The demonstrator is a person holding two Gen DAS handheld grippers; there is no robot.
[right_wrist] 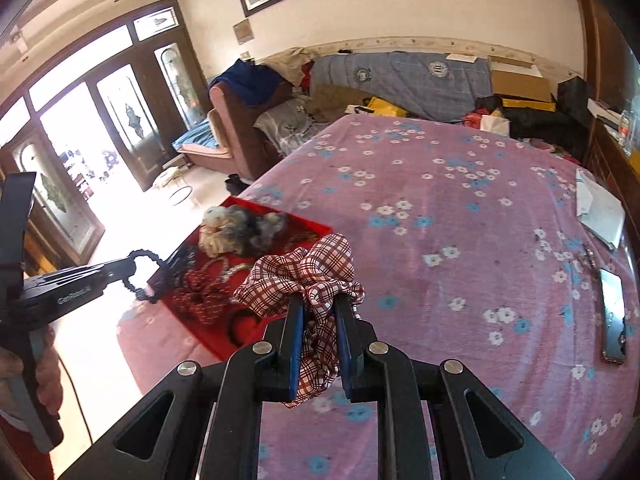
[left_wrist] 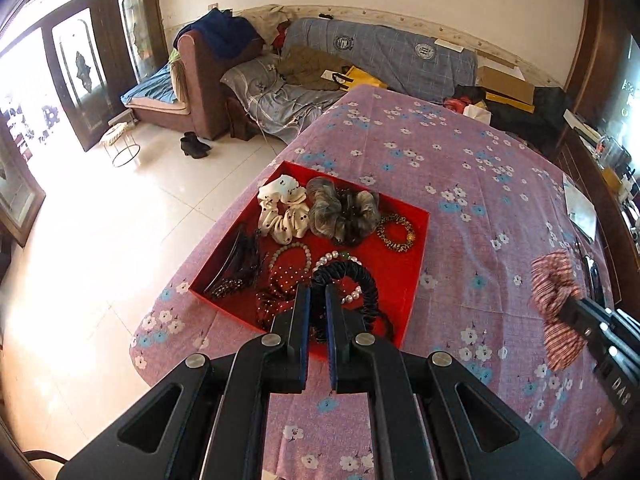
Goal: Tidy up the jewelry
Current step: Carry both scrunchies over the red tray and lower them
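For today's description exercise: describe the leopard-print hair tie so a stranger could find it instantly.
Start at the red tray on the pink floral tablecloth. Along the tray's right edge, just beyond the grey-brown scrunchie, lies the leopard-print hair tie. It is the only thin ring spotted yellow and black.

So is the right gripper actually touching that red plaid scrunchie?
Touching. In the right wrist view the right gripper has both fingers pressed against the plaid scrunchie between them.
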